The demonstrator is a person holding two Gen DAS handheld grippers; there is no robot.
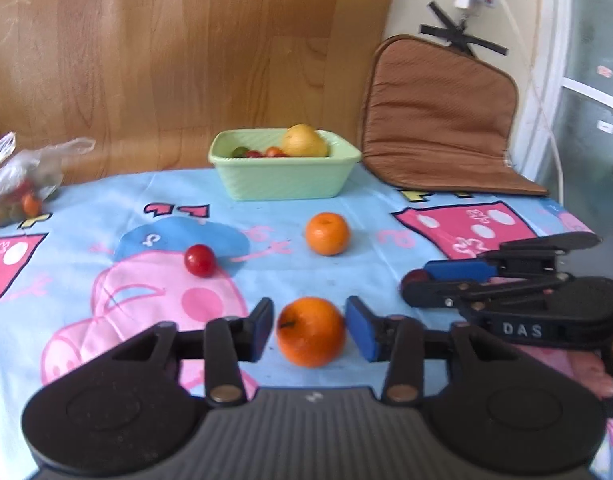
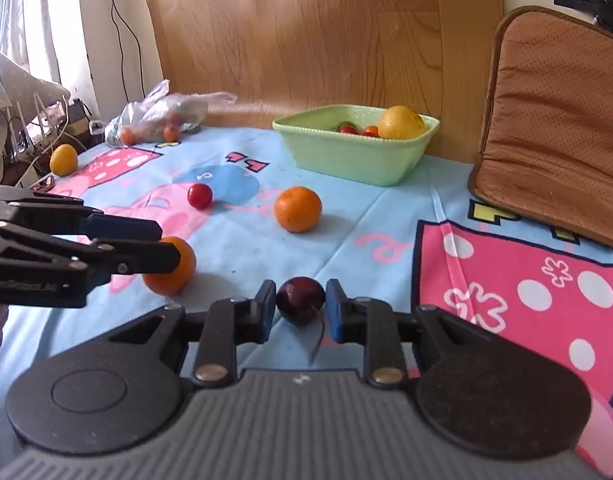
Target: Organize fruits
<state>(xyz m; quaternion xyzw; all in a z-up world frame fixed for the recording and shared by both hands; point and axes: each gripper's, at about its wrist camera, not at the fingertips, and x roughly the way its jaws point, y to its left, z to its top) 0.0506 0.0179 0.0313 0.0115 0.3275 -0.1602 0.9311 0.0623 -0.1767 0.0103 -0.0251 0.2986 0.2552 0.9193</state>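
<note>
A small orange [image 1: 310, 332] rests on the cartoon tablecloth [image 1: 86, 216] between the blue pads of my left gripper [image 1: 309, 304]. Thin gaps show on both sides, so that gripper is open. My right gripper [image 2: 300, 286] has a dark red cherry [image 2: 300, 300] with a stem between its pads, which lie against both sides of it. A second orange [image 1: 327, 234] and a red cherry tomato [image 1: 200, 260] lie farther back. Behind them stands a green basin [image 1: 284, 184] holding a yellow fruit [image 1: 304, 141] and small tomatoes. The two grippers sit side by side near the front.
A plastic bag [image 2: 162, 114] of small fruit lies at the back left, with a loose yellow fruit [image 2: 63, 159] near the table's left edge. Cables and clutter [image 2: 26, 128] sit beyond that edge. A brown cushion [image 1: 438, 120] leans against the wall at the back right.
</note>
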